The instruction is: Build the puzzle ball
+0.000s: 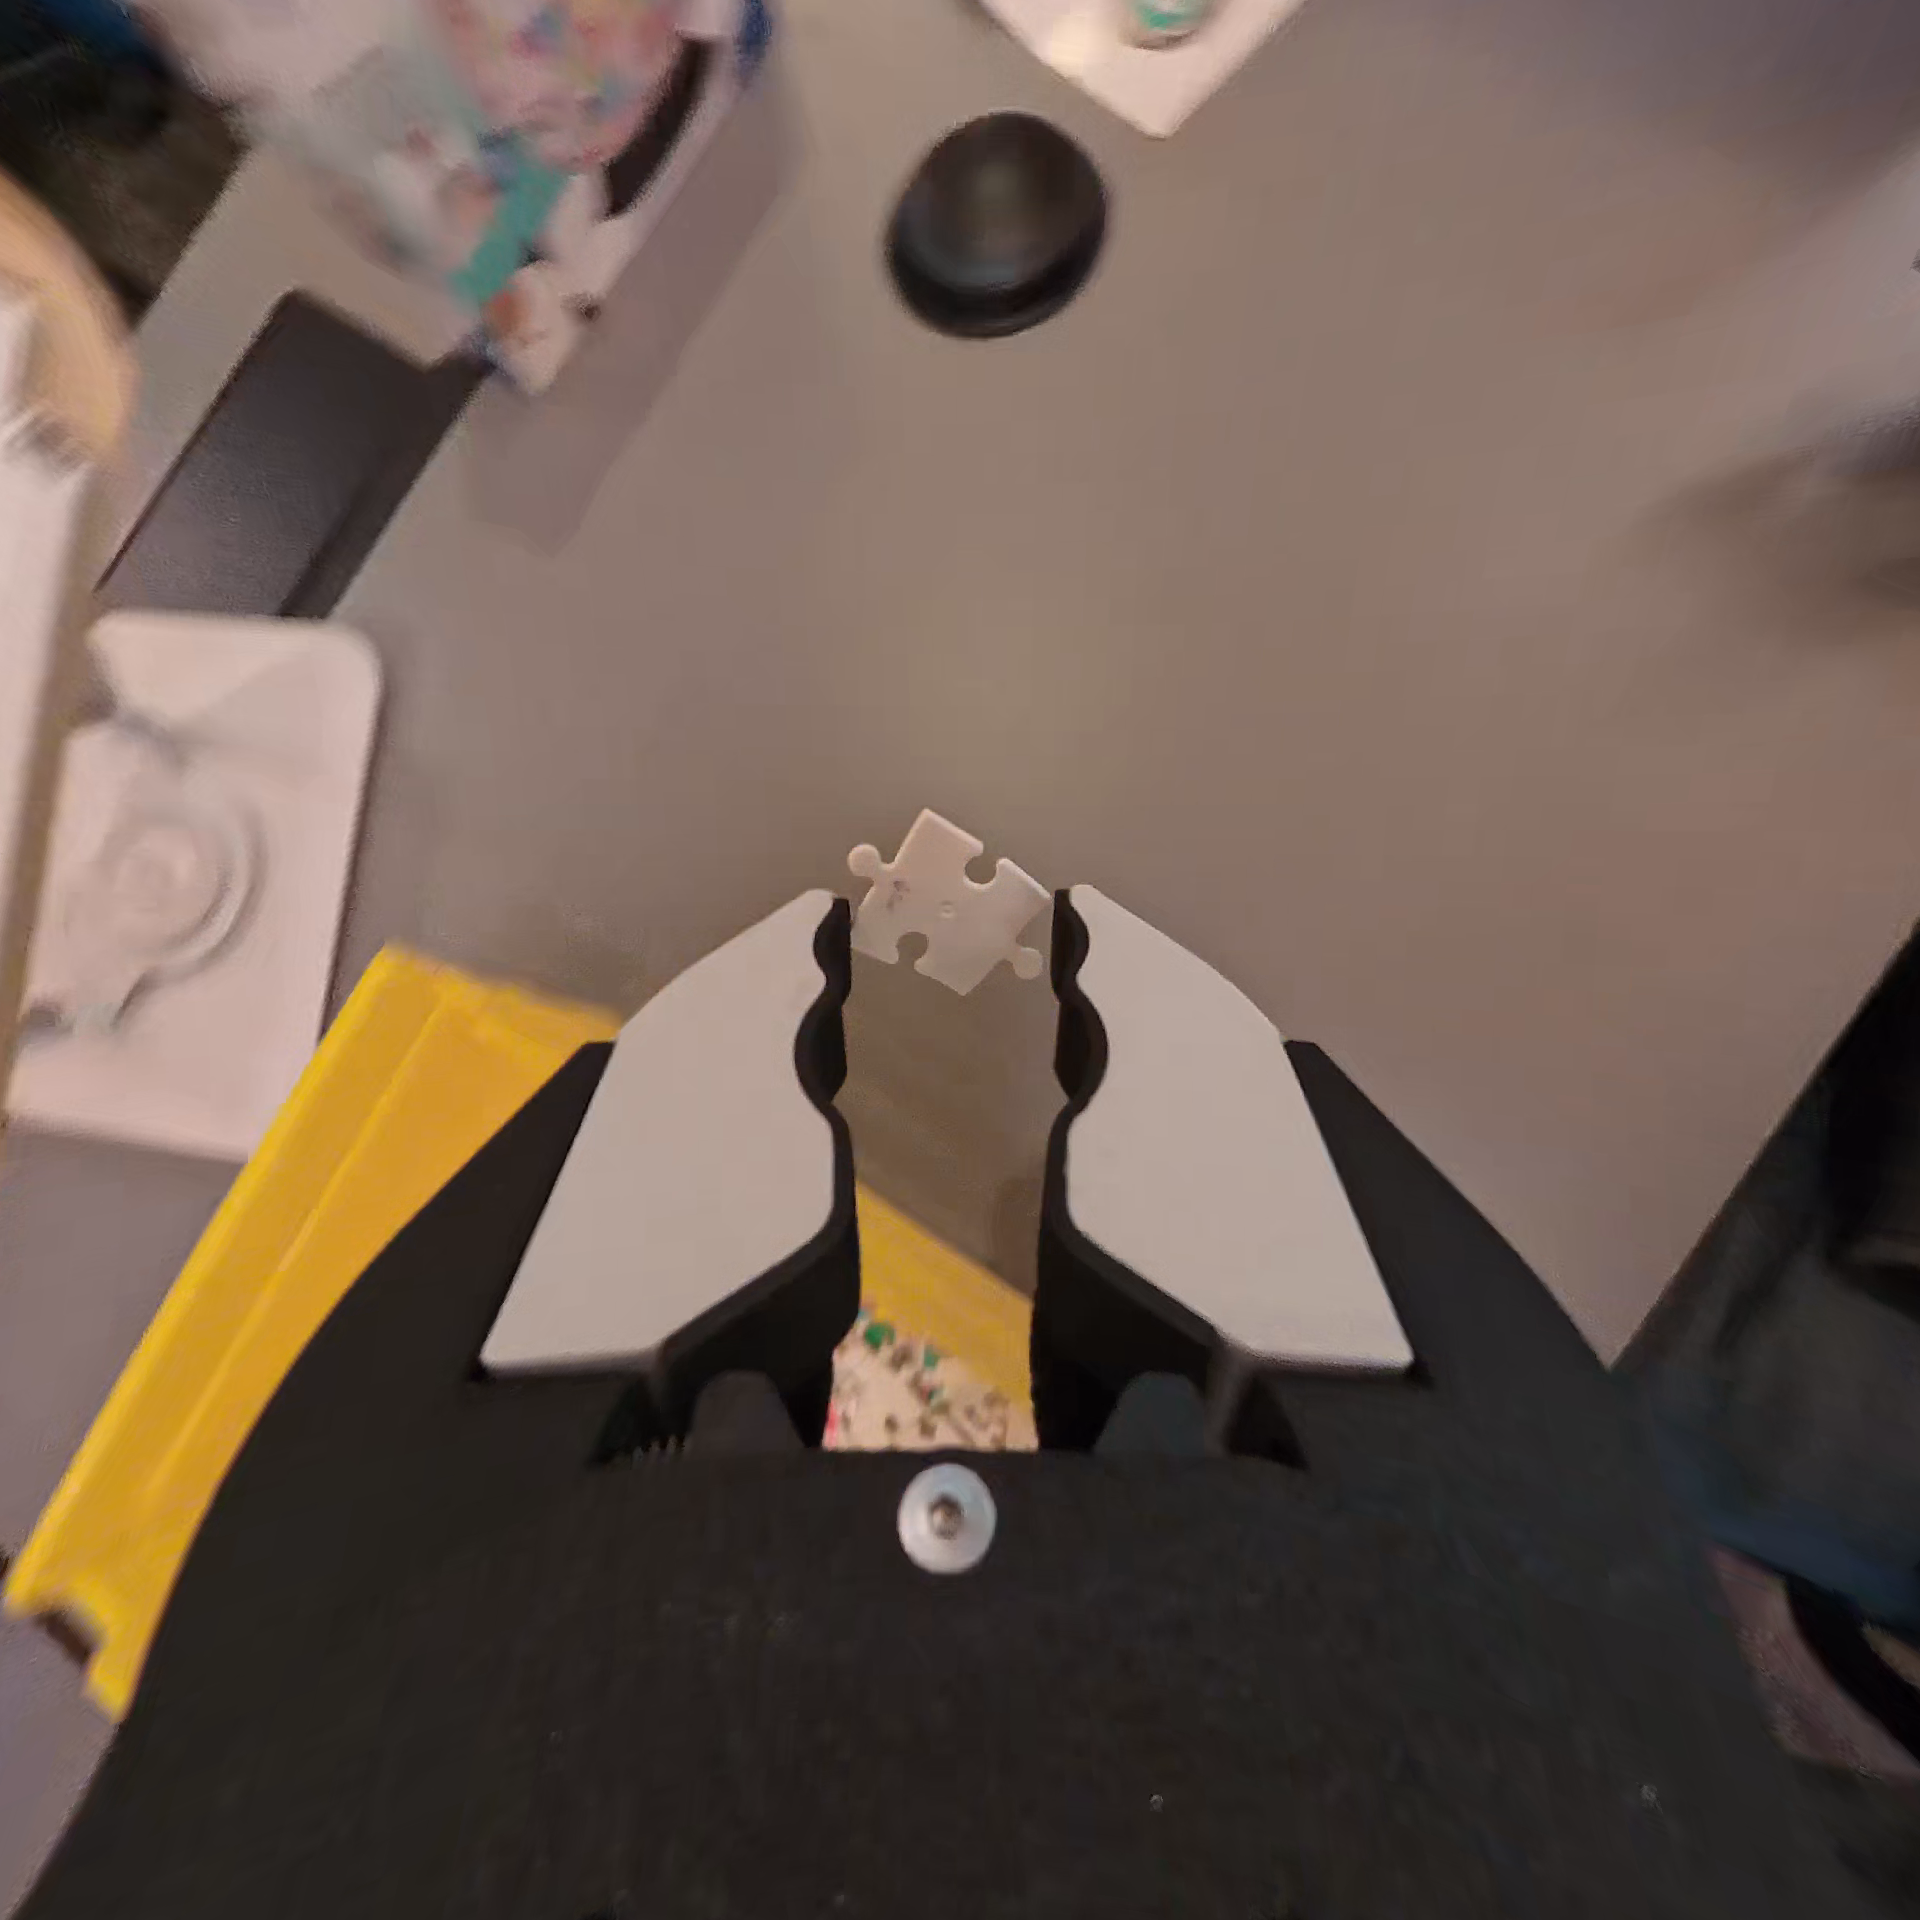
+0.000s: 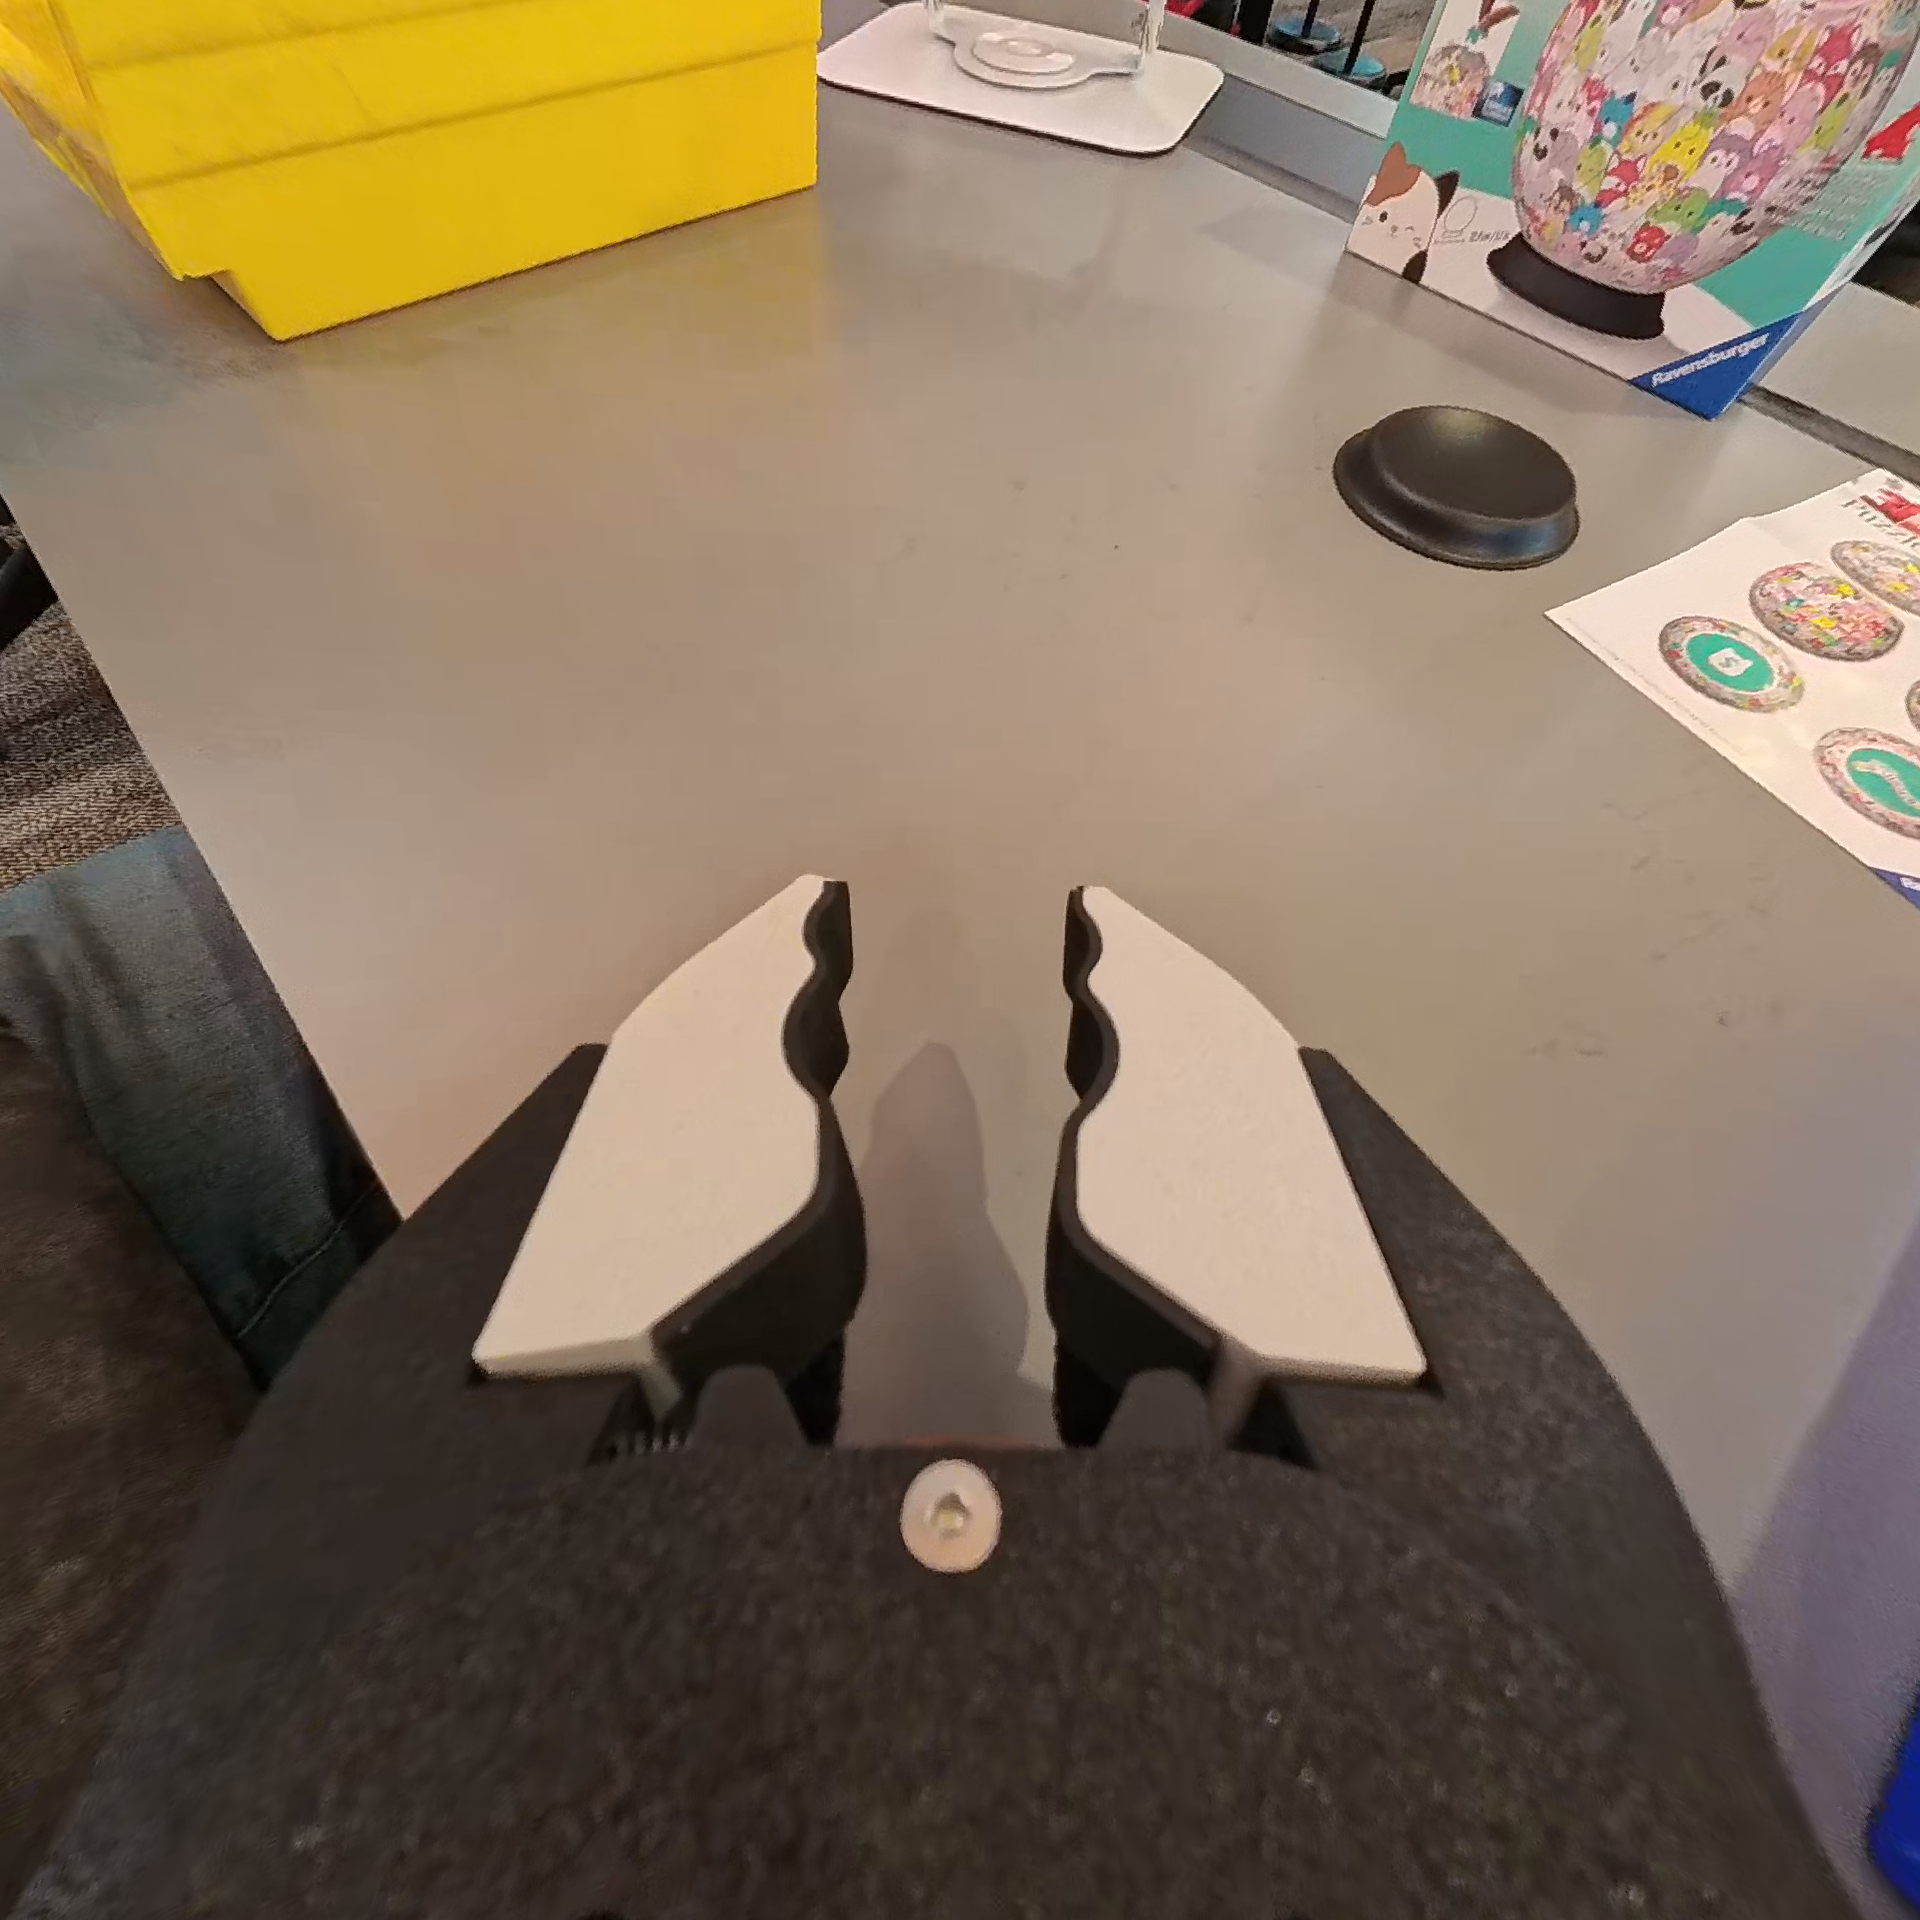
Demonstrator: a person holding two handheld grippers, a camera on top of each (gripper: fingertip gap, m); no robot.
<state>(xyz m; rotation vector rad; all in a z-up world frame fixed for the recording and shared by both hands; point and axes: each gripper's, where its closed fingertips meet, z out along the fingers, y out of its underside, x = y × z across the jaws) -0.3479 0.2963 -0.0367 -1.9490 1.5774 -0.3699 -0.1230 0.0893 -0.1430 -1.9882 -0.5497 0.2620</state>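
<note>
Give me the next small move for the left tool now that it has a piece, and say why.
Probably carry the white puzzle piece, pinched at the tips of the left tool, forward over the grey table toward the black round stand. No other pieces lie on the table yet. The right tool is open and holds nothing, so it could help there.

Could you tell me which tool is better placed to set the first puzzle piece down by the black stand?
Left, I would say. The left tool already grips a white puzzle piece between its tips, above the grey table with the black stand ahead. The right tool is open and holds nothing.
</note>
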